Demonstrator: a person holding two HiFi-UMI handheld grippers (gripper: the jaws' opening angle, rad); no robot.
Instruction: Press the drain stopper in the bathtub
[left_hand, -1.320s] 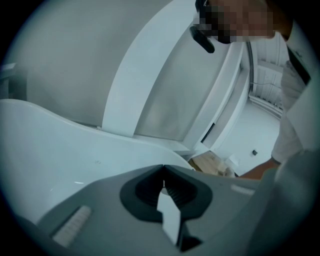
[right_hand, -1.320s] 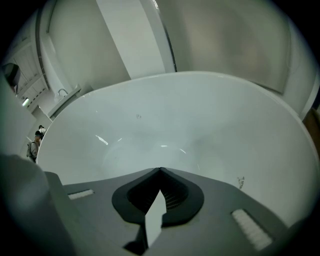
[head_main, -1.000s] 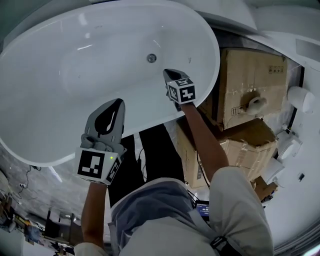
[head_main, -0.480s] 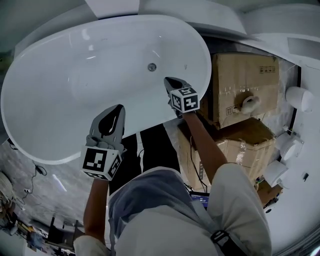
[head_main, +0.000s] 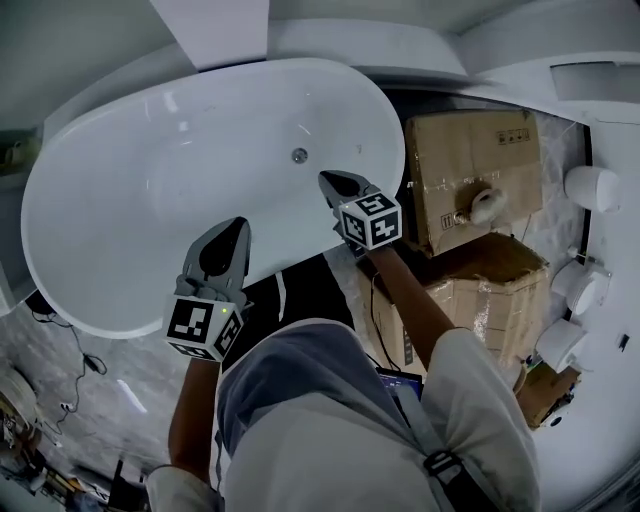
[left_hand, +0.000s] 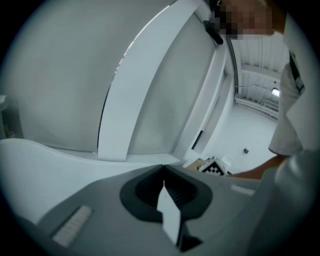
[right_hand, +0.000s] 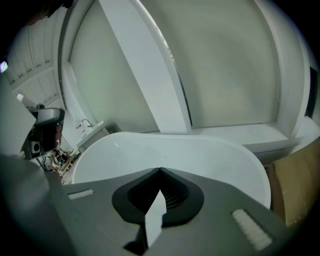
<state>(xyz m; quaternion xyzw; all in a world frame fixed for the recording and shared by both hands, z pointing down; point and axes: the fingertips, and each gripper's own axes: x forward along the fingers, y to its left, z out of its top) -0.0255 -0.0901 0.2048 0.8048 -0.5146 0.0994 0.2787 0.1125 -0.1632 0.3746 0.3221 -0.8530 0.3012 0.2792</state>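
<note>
A white oval bathtub fills the upper left of the head view, with the small round metal drain stopper on its floor near the right end. My right gripper is shut and empty, hanging above the tub's near right side, just short of the stopper and to its right. My left gripper is shut with nothing in it, over the near rim, well left of the stopper. In the right gripper view the shut gripper points over the tub. The stopper is hidden in both gripper views.
Stacked cardboard boxes stand right of the tub, with a lower box beside my right arm. White round fixtures sit at the far right. A white upright panel rises behind the tub. Cables lie on the floor at left.
The head view has shifted, so the tub and stopper sit lower in the picture. Both grippers stay shut and keep about the same places over the tub's near side.
</note>
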